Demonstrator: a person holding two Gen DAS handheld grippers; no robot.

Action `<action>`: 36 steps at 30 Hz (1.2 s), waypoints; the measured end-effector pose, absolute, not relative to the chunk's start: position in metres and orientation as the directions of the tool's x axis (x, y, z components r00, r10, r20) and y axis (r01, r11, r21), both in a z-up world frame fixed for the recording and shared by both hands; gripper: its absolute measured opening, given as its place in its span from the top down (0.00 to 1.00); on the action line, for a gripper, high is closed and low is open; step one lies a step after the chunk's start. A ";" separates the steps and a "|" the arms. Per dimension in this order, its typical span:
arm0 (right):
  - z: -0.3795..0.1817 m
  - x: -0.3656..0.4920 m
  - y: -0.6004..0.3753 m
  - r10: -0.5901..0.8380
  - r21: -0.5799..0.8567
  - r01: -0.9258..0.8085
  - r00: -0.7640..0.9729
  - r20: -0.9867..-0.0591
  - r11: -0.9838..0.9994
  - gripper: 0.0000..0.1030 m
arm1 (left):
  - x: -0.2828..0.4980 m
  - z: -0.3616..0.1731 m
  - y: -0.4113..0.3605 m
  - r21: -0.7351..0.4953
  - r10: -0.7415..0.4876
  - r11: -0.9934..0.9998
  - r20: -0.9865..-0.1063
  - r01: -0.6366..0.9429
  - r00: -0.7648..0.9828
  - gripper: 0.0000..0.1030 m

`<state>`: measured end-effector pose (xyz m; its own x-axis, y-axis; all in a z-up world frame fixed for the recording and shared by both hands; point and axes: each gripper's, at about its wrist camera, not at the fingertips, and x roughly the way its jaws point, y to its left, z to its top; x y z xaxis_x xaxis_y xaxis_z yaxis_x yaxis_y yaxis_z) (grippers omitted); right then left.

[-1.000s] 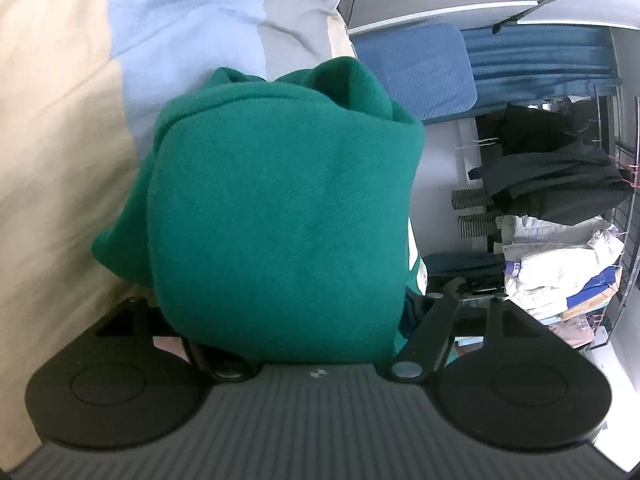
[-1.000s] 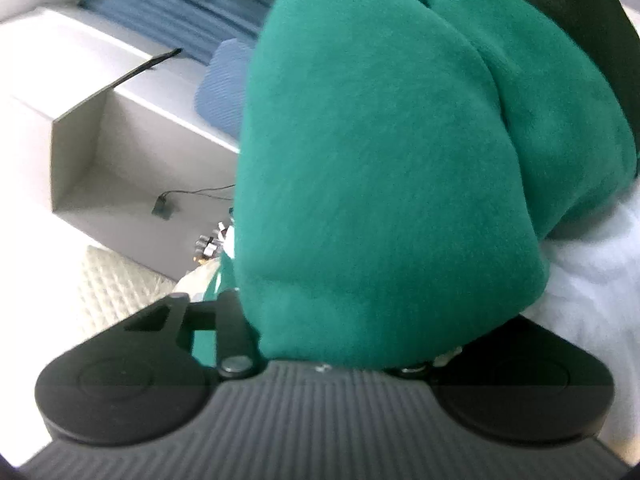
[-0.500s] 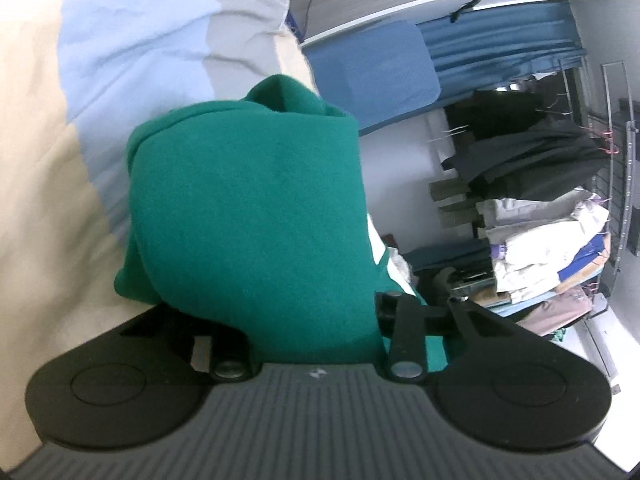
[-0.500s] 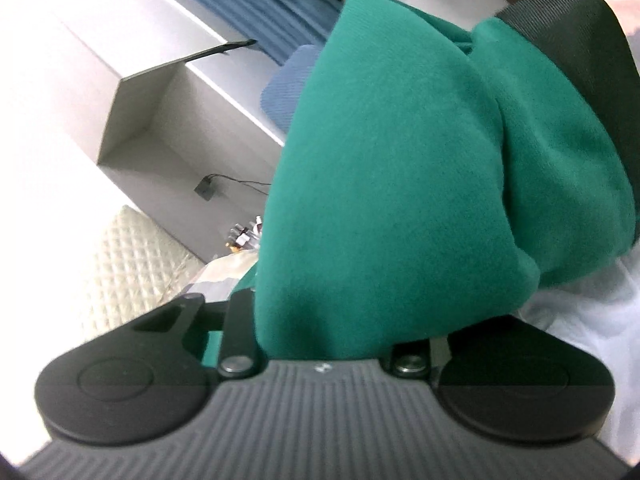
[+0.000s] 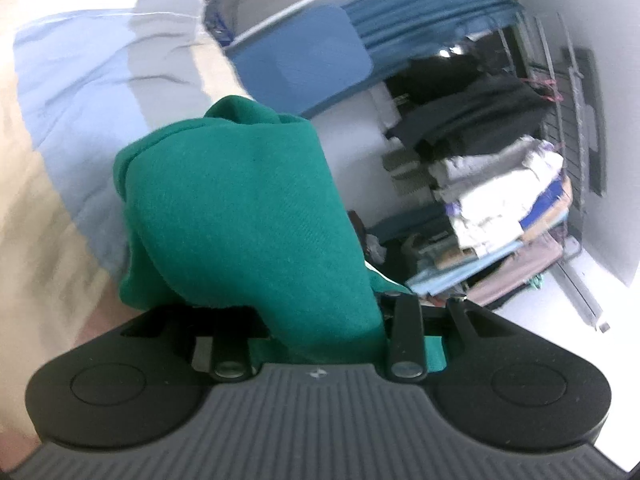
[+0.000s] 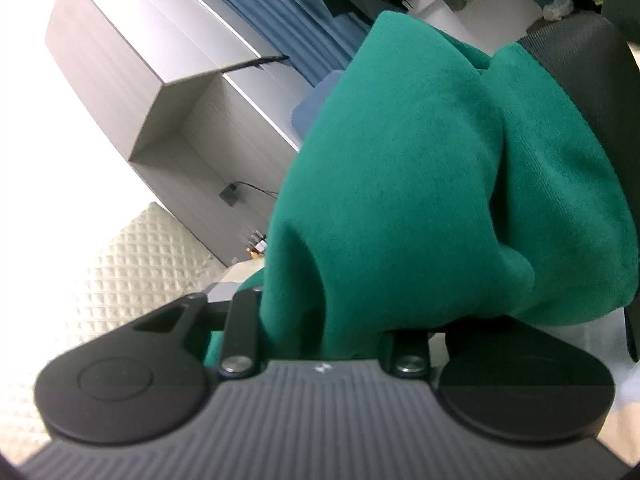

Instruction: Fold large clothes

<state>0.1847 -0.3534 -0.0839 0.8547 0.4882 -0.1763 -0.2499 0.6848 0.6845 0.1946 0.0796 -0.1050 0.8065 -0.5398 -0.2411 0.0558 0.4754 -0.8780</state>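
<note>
Both tools are gripping the green garment (image 5: 240, 216), a thick fleece-like piece that is bunching over each gripper and hiding the fingertips. The left gripper (image 5: 316, 320) is sitting clamped on a fold of it, the cloth rising straight out from between the jaws and hanging clear of the bed cover (image 5: 80, 100), which is lying off to the garment's left in beige, pale blue and grey bands. The right gripper (image 6: 324, 320) is likewise pinching a wad of the same garment (image 6: 420, 184), the fabric draping in heavy rolls over its right side; a grey cabinet (image 6: 180, 92) is standing behind the garment to the left, and a quilted cream surface (image 6: 132, 256) is lying below that. Judging by its drape, the cloth is soft, limp and fairly weighty, not slippery, so it is likely going to sag between the two holds unless they are kept apart and level. Holding at seams or corners, not mid-panel bunches, would probably be giving a cleaner fold line. A stack of folded clothes (image 5: 492, 216) is sitting right of the garment.
</note>
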 end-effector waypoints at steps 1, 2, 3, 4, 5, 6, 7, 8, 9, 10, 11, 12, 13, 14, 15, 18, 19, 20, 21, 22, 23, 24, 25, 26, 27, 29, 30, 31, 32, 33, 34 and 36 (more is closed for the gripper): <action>-0.080 0.179 -0.358 0.486 0.683 -0.253 0.857 -0.171 0.686 0.65 | 0.190 -0.100 0.076 -0.880 -0.548 0.471 -0.232 0.068 0.804 0.61; -0.076 0.173 -0.361 0.484 0.681 -0.254 0.859 -0.166 0.686 0.65 | 0.186 -0.093 0.072 -0.882 -0.558 0.464 -0.221 0.080 0.800 0.61; -0.073 0.169 -0.365 0.479 0.681 -0.255 0.863 -0.159 0.686 0.65 | 0.183 -0.087 0.068 -0.884 -0.568 0.458 -0.211 0.093 0.796 0.61; -0.069 0.163 -0.372 0.473 0.680 -0.256 0.868 -0.151 0.687 0.65 | 0.180 -0.079 0.063 -0.883 -0.582 0.457 -0.203 0.110 0.788 0.61; -0.064 0.156 -0.378 0.466 0.675 -0.259 0.873 -0.143 0.691 0.65 | 0.179 -0.069 0.056 -0.876 -0.596 0.463 -0.196 0.134 0.779 0.61; -0.058 0.150 -0.386 0.460 0.671 -0.262 0.878 -0.133 0.694 0.65 | 0.178 -0.059 0.049 -0.871 -0.607 0.467 -0.187 0.156 0.773 0.61; -0.054 0.147 -0.393 0.454 0.669 -0.264 0.883 -0.123 0.695 0.66 | 0.177 -0.050 0.042 -0.868 -0.619 0.464 -0.175 0.176 0.766 0.61; -0.047 0.142 -0.401 0.443 0.669 -0.261 0.889 -0.114 0.696 0.66 | 0.176 -0.040 0.033 -0.867 -0.632 0.458 -0.163 0.196 0.758 0.61; -0.037 0.137 -0.408 0.431 0.665 -0.259 0.896 -0.105 0.700 0.66 | 0.176 -0.029 0.022 -0.867 -0.645 0.450 -0.149 0.215 0.750 0.61; -0.030 0.131 -0.417 0.418 0.660 -0.258 0.904 -0.093 0.706 0.66 | 0.176 -0.019 0.011 -0.865 -0.656 0.443 -0.135 0.234 0.743 0.61; -0.021 0.124 -0.427 0.402 0.654 -0.257 0.912 -0.079 0.712 0.66 | 0.176 -0.008 -0.003 -0.862 -0.671 0.435 -0.118 0.260 0.732 0.61; -0.014 0.117 -0.437 0.385 0.649 -0.253 0.920 -0.067 0.718 0.66 | 0.175 0.001 -0.015 -0.861 -0.684 0.424 -0.103 0.280 0.722 0.61; -0.006 0.109 -0.448 0.367 0.643 -0.247 0.929 -0.056 0.725 0.66 | 0.176 0.009 -0.030 -0.861 -0.701 0.410 -0.086 0.301 0.708 0.61; 0.002 0.101 -0.459 0.345 0.636 -0.239 0.938 -0.045 0.734 0.66 | 0.176 0.017 -0.047 -0.861 -0.719 0.394 -0.070 0.321 0.692 0.61; 0.008 0.093 -0.470 0.324 0.628 -0.230 0.945 -0.037 0.743 0.66 | 0.174 0.023 -0.062 -0.862 -0.734 0.379 -0.058 0.337 0.677 0.61; 0.024 0.066 -0.507 0.252 0.602 -0.191 0.968 -0.018 0.776 0.66 | 0.176 0.032 -0.120 -0.866 -0.780 0.327 -0.021 0.378 0.626 0.61; 0.027 0.057 -0.520 0.227 0.596 -0.173 0.974 -0.016 0.784 0.66 | 0.176 0.033 -0.138 -0.868 -0.793 0.310 -0.012 0.388 0.609 0.61; 0.027 0.049 -0.533 0.200 0.592 -0.151 0.980 -0.017 0.792 0.66 | 0.177 0.031 -0.160 -0.871 -0.807 0.294 -0.006 0.394 0.590 0.61; 0.027 0.042 -0.545 0.175 0.591 -0.130 0.984 -0.020 0.796 0.66 | 0.177 0.029 -0.180 -0.875 -0.819 0.281 -0.004 0.395 0.573 0.61; 0.026 0.035 -0.558 0.150 0.591 -0.108 0.988 -0.023 0.799 0.66 | 0.177 0.026 -0.198 -0.879 -0.830 0.270 -0.006 0.393 0.557 0.61; 0.024 0.028 -0.571 0.124 0.592 -0.083 0.992 -0.029 0.801 0.66 | 0.177 0.022 -0.217 -0.884 -0.842 0.261 -0.011 0.389 0.539 0.61; 0.022 0.022 -0.584 0.099 0.595 -0.059 0.994 -0.036 0.802 0.66 | 0.177 0.018 -0.237 -0.886 -0.853 0.256 -0.020 0.386 0.521 0.61; 0.017 0.016 -0.596 0.073 0.598 -0.031 0.996 -0.046 0.801 0.66 | 0.178 0.012 -0.253 -0.890 -0.862 0.252 -0.029 0.380 0.505 0.61; 0.013 0.013 -0.602 0.053 0.601 -0.009 0.997 -0.055 0.799 0.66 | 0.178 0.003 -0.271 -0.900 -0.874 0.241 -0.039 0.362 0.485 0.61; 0.007 0.010 -0.611 0.035 0.606 0.013 0.997 -0.067 0.796 0.66 | 0.179 -0.005 -0.285 -0.909 -0.882 0.234 -0.050 0.344 0.468 0.61; -0.010 0.005 -0.625 0.000 0.618 0.058 0.996 -0.092 0.784 0.66 | 0.178 -0.022 -0.312 -0.911 -0.893 0.253 -0.091 0.325 0.440 0.61; -0.020 0.003 -0.631 -0.015 0.626 0.080 0.994 -0.108 0.776 0.66 | 0.177 -0.030 -0.322 -0.911 -0.897 0.261 -0.106 0.320 0.430 0.61; -0.027 0.002 -0.633 -0.027 0.629 0.099 0.992 -0.123 0.771 0.66 | 0.176 -0.039 -0.330 -0.911 -0.900 0.267 -0.119 0.315 0.420 0.61; -0.040 0.004 -0.634 -0.038 0.630 0.119 0.989 -0.141 0.767 0.66 | 0.176 -0.050 -0.339 -0.911 -0.903 0.276 -0.136 0.308 0.408 0.61; -0.049 0.003 -0.636 -0.042 0.633 0.132 0.987 -0.155 0.763 0.66 | 0.175 -0.060 -0.344 -0.910 -0.904 0.284 -0.149 0.303 0.400 0.61; -0.059 0.002 -0.639 -0.043 0.639 0.141 0.985 -0.167 0.756 0.66 | 0.175 -0.068 -0.349 -0.908 -0.905 0.293 -0.162 0.301 0.393 0.61; -0.078 -0.007 -0.647 -0.040 0.658 0.158 0.981 -0.191 0.736 0.66 | 0.177 -0.086 -0.354 -0.900 -0.905 0.315 -0.190 0.300 0.380 0.61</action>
<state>-0.0065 -0.6474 -0.0777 0.9808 -0.0400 -0.1911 0.1582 0.7364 0.6578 0.1770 -0.3538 -0.0860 0.3802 -0.9052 -0.1899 0.3000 0.3149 -0.9005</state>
